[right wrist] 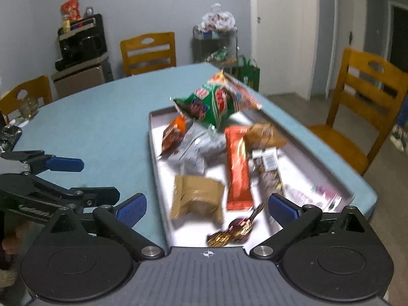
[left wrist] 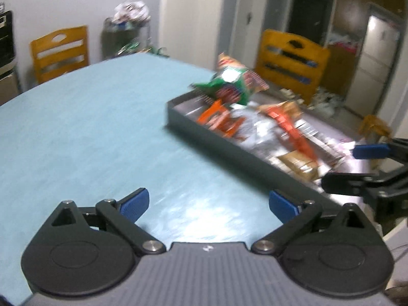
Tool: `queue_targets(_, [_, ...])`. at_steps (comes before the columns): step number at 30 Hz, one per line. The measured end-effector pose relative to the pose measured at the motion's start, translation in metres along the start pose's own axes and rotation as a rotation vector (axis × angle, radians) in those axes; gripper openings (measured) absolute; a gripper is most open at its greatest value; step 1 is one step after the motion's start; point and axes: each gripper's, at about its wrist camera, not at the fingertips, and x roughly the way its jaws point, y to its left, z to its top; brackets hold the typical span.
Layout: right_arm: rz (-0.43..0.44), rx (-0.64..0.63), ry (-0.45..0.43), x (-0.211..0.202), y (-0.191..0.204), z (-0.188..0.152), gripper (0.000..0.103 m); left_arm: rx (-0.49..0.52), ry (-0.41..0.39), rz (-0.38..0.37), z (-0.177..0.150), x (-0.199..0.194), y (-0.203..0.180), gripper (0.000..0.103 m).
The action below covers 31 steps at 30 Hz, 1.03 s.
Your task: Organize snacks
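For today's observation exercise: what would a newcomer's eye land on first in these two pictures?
First, the green snack bag, propped at the far end of the grey tray heaped with packets. Next, the long orange wrapper lying in the tray's middle. Around it spreads the pale blue tablecloth, ringed by wooden chairs.

Motion blur smears the snack packets [right wrist: 219, 102] — labels perhaps unreadable — in both views.

Pale grey walls [right wrist: 153, 2] surround a blue tabletop [right wrist: 107, 117]. Wooden chairs [right wrist: 148, 52] stand at its far and right edges, with a dark cabinet [right wrist: 81, 51] near the wall.
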Motion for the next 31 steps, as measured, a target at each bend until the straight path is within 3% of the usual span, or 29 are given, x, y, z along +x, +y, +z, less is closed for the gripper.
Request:
queue_targets(8, [-0.075, 0.010, 0.083, 0.011, 0.018, -0.012, 0.103, -0.005, 0.037, 0.027, -0.010, 0.009, 0.008, 0.101])
queue_targets(21, [-0.092, 0.024, 0.043, 0.015, 0.022, -0.020, 0.103, 0.030, 0.050, 0.034, -0.013, 0.016, 0.004, 0.101])
queue_targets(31, [-0.094, 0.013, 0.032, 0.016, 0.025, -0.018, 0.103, 0.047, -0.001, 0.038, -0.013, 0.012, 0.004, 0.101])
